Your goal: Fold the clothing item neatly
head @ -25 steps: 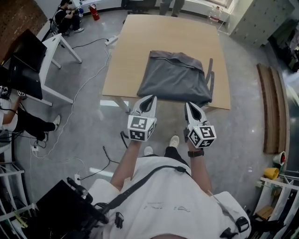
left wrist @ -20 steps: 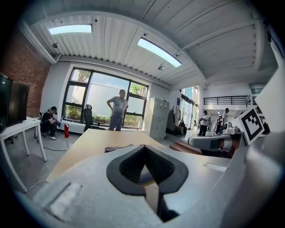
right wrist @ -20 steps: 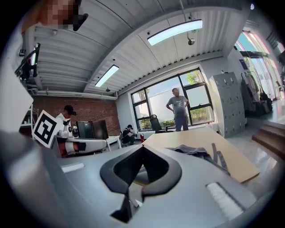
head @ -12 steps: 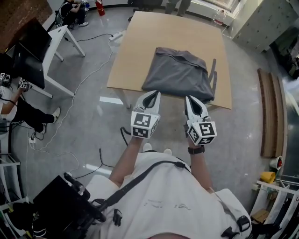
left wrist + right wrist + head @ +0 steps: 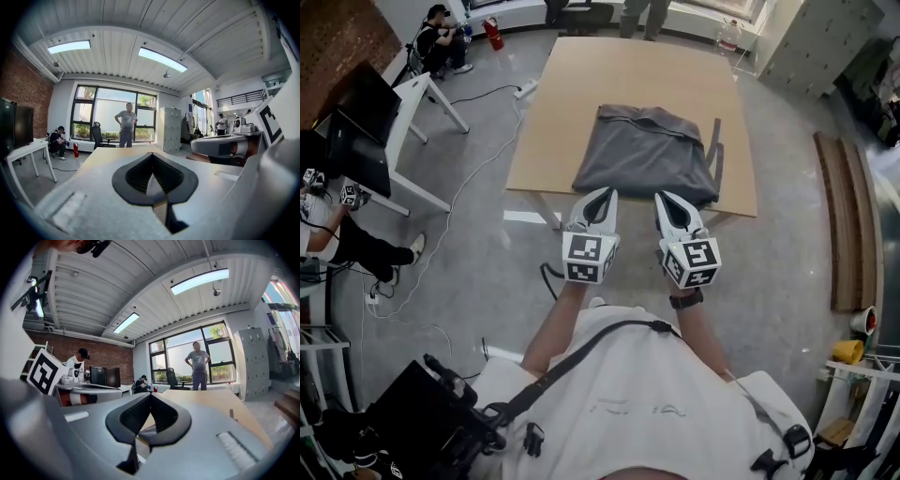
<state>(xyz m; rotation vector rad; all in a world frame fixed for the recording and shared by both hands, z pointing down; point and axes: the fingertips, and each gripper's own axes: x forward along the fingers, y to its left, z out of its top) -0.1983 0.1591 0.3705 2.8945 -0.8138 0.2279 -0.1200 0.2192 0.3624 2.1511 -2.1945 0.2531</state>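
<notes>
My left tongs [image 5: 600, 193] and right tongs [image 5: 666, 197], clenched empty, sit higher now; the grey garment [image 5: 642, 155] stays folded on the tabletop [image 5: 619, 70], seemingly finished.

A dark monitor [image 5: 362, 99] stands on the white desk [image 5: 407, 92].

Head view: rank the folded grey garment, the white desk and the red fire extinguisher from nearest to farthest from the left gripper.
1. The folded grey garment, on the tan wooden table, just ahead of the left gripper.
2. The white desk, off to the left.
3. The red fire extinguisher, by the far wall, beyond the desk.
</notes>
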